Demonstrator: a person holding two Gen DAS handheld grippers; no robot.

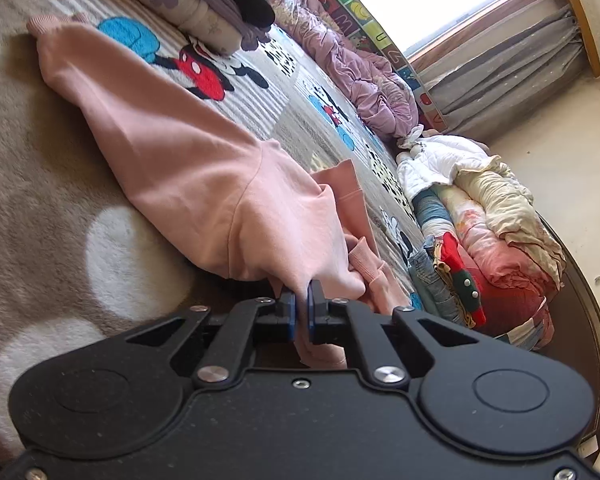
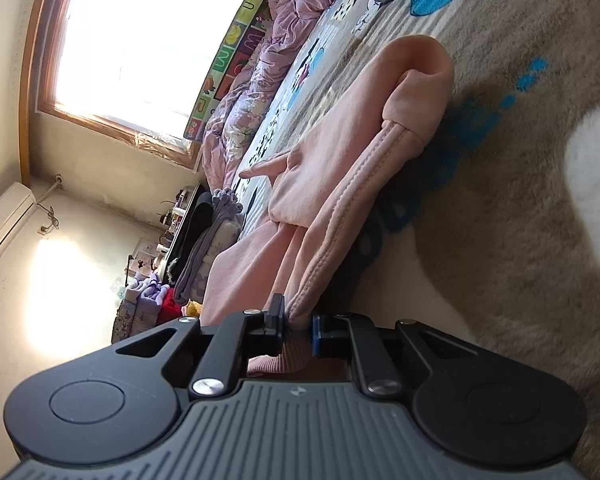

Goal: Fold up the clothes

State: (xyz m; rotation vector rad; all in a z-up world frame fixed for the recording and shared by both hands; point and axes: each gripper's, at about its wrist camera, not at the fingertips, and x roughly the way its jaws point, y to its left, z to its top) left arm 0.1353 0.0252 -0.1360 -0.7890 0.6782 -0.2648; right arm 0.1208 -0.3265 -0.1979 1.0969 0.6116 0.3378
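left claw [image 1: 302, 300]: blue pads pressed together on a bunched fold of the pink sweatshirt [image 1: 188, 168], fabric pinched right at the tips. beyond the claw a sleeve runs away to its ribbed cuff [image 1: 44, 24], lying flat on the bed blanket [image 1: 40, 184] (grey plush, cartoon mouse print). right of the claw, at the bed edge, a loose pile of clothes [image 1: 472, 248]: jeans, red item, white and cream pieces. far ahead, a folded stack [image 1: 204, 4] and a crumpled purple quilt [image 1: 364, 76].

right claw [image 2: 296, 320]: narrowed onto the sweatshirt's stitched hem band [image 2: 340, 216], ribbed cloth sits between the fingers. garment extends forward from the claw, doubled over itself, far end curled. blanket to the right of the claw, window [image 2: 140, 32] far left.

no containers in view; clothes sit in piles on the bed only.
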